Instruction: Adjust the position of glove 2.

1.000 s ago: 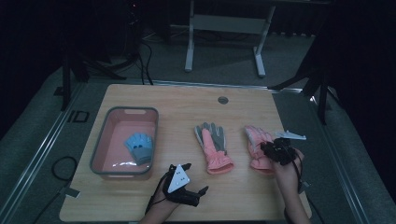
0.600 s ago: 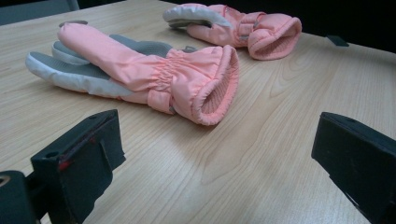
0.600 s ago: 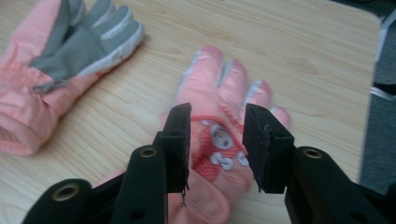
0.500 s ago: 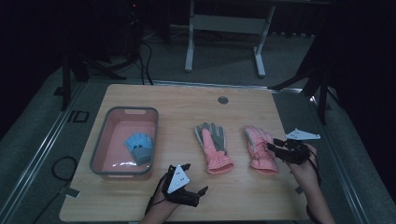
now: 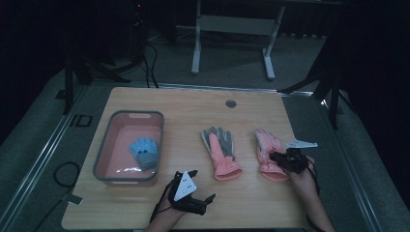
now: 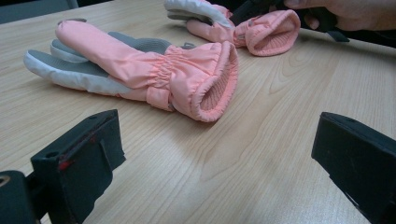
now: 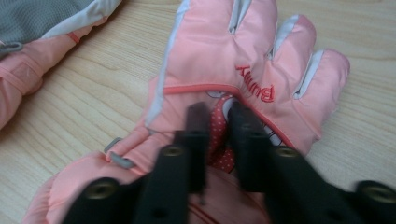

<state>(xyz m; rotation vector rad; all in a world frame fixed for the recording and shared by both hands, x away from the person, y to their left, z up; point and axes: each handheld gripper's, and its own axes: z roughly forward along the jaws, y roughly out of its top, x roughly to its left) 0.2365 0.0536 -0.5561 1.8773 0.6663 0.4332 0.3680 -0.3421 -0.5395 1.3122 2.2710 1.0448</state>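
Since a second ago the right gripper (image 5: 279,157) has come down onto the right pink glove (image 5: 267,153), and its jaws have just been closing, with a fold of the glove's back between them. Its own view shows what the high view cannot: the jaws stand narrow, pinching the dotted patch just below the red "BUNNY" lettering on that glove (image 7: 243,79), though blur hides how firmly the pads bite. The left gripper (image 5: 196,193) rests in place near the table's (image 5: 193,104) front edge, jaws wide with nothing between them. Ahead of it in its own view lies the second pink glove (image 6: 140,74), palm side up, cuff open toward the jaws, with bare wood between. Beyond that cuff the right glove (image 6: 266,30) appears under the person's hand (image 6: 355,14). To the left gripper's left stands the pink tub (image 5: 109,147) holding a blue glove (image 5: 144,152). Beside the right gripper the table's right edge is near.
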